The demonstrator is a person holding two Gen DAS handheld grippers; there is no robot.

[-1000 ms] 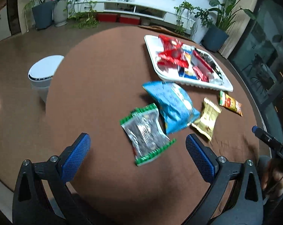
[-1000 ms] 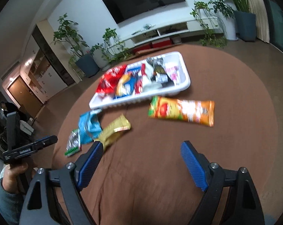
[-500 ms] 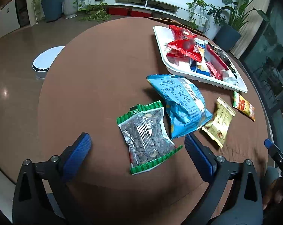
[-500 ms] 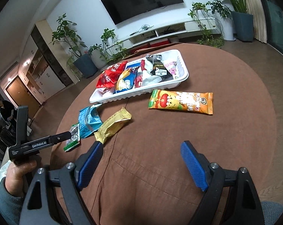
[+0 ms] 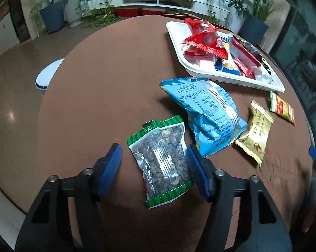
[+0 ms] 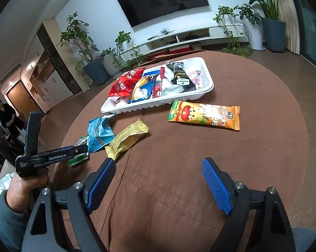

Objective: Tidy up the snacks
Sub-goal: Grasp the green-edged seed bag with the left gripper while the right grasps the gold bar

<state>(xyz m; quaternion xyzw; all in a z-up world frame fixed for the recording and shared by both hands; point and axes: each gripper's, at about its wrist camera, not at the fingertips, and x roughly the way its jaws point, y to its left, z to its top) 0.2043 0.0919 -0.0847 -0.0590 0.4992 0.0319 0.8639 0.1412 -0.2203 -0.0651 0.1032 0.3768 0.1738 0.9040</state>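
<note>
A clear seed packet with green edges (image 5: 162, 157) lies on the round brown table (image 5: 107, 96). My left gripper (image 5: 153, 146) points down over it with the packet between its blue pads. The jaws are closing; the right pad is at the packet's edge and the left pad (image 5: 110, 163) still stands off it. In the right wrist view the left gripper (image 6: 80, 150) hides most of that packet. My right gripper (image 6: 159, 161) hangs open above bare cloth, holding nothing. The white tray (image 5: 231, 77) at the back holds several snacks.
A blue bag (image 5: 208, 113), a gold packet (image 5: 256, 132) and an orange packet (image 5: 282, 109) lie loose between the seed packet and the tray. A white stool (image 5: 46, 77) stands beside the table's left edge. A person (image 6: 7, 117) stands far off in the room.
My left gripper came down and forward over the seed packet and its jaws narrowed from wide apart to close around it. The right gripper stayed where it was, still open.
</note>
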